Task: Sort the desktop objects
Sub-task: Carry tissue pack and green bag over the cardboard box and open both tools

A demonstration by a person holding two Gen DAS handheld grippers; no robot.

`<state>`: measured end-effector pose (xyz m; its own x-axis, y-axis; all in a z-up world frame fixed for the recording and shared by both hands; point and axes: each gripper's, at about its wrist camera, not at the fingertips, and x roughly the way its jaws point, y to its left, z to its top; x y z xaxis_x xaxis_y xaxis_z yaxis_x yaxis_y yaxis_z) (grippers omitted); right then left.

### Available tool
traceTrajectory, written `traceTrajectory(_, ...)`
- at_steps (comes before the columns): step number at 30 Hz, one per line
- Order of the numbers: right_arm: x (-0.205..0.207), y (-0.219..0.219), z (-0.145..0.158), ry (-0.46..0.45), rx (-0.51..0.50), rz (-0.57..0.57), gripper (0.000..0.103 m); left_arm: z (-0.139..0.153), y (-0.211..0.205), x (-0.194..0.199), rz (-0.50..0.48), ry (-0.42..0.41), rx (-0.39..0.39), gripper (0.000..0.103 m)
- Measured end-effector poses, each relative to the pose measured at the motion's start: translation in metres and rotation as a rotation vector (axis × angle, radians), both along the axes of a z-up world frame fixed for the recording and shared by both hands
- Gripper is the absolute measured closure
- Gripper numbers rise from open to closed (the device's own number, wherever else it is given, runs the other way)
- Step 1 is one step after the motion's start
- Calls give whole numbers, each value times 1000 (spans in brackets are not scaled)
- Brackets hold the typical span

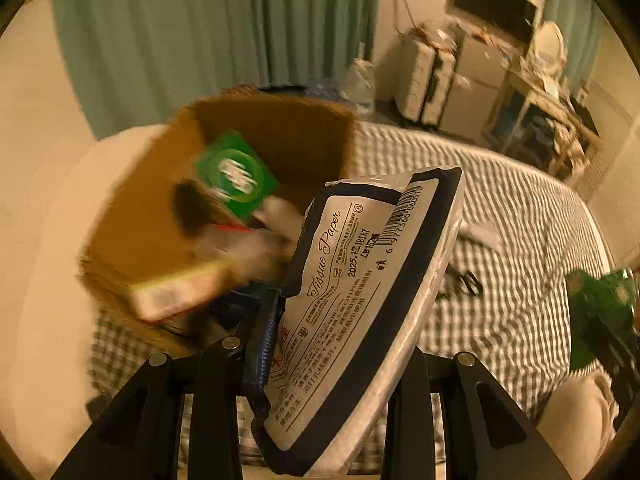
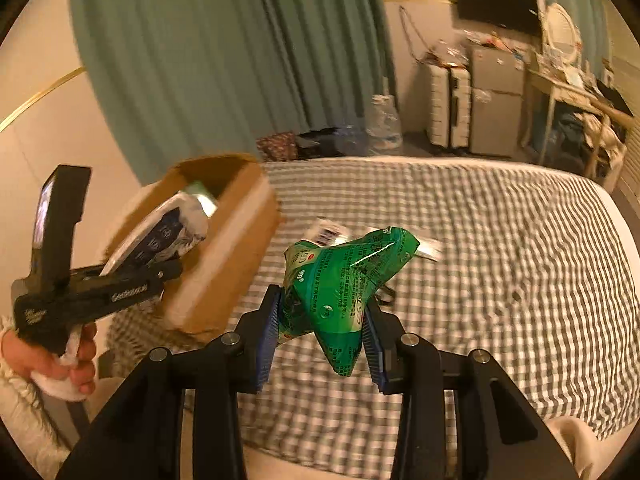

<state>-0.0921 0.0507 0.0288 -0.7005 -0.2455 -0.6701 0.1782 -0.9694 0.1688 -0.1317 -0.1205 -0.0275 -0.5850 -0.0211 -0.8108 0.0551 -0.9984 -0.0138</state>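
The left hand-held gripper (image 1: 332, 364) pinches a tissue paper pack (image 1: 360, 292) above the cardboard box (image 1: 132, 216) at the bed's (image 2: 500, 240) left edge, while the right hand-held gripper (image 2: 320, 344) pinches a crumpled green packet (image 2: 340, 280) over the checked bedcover.

We see a green packet (image 2: 344, 292), a white, navy-bordered tissue pack (image 1: 360, 300), a brown box (image 2: 224, 240), and grey-and-white gingham bedding (image 2: 500, 260).

Green curtain (image 2: 224, 60), wall TV (image 2: 496, 4), white suitcases (image 2: 448, 104) w/ small fridge (image 2: 498, 100).
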Motion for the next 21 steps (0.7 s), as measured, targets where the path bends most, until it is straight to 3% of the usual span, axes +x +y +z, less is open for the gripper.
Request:
traceTrajectory(5, -11, -65, 23, 36, 52, 86, 65, 25, -49, 3, 22, 62, -47, 70)
traceTrajectory(8, -26, -102, 28, 37, 46, 129, 65, 21, -76, -4, 29, 70, -53, 70)
traceTrajectory(12, -48, -146, 20, 5, 52, 167, 65, 7, -110, -13, 43, 66, 19, 70)
traceTrajectory(16, -74, -179, 5, -44, 82, 171, 65, -4, -123, -23, 47, 71, -4, 70)
traceTrajectory(19, -92, -194, 3, -42, 111, 151, 65, -13, -127, -30, 14, 88, 41, 70)
traceTrajectory(20, -98, -197, 4, -45, 114, 137, 63, -16, -126, -30, -8, 93, 61, 64)
traceTrajectory(21, -104, -198, 4, -45, 116, 114, 56, -19, -124, -31, -32, 100, 65, 46)
